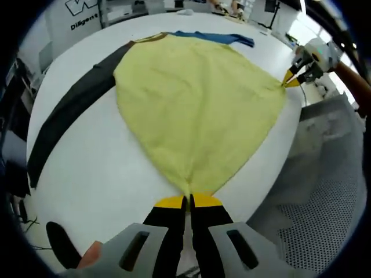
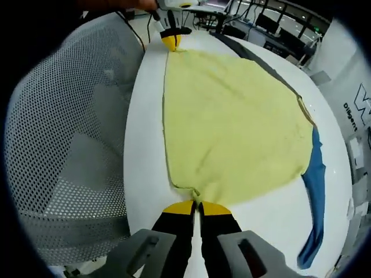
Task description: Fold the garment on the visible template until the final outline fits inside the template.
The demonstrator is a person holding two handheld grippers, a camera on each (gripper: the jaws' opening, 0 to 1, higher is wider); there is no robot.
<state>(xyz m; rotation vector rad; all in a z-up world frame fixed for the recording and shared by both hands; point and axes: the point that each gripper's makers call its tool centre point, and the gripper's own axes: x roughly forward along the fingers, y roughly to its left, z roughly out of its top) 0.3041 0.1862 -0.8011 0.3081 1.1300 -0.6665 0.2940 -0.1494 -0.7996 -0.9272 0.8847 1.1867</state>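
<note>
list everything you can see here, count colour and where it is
garment: 1, yellow body with one black sleeve and one blue sleeve, spread flat on the table
table: 1, white, under the garment
mesh chair: 1, grey, beside the table edge on the near side
sign with dark lettering: 1, white, beyond the table's far end
desks with monitors: several, dark, in the background
left gripper: 1, black with yellow tips, jaws shut on a corner of the garment
right gripper: 1, black with yellow tips, jaws shut on another corner of the garment
</note>
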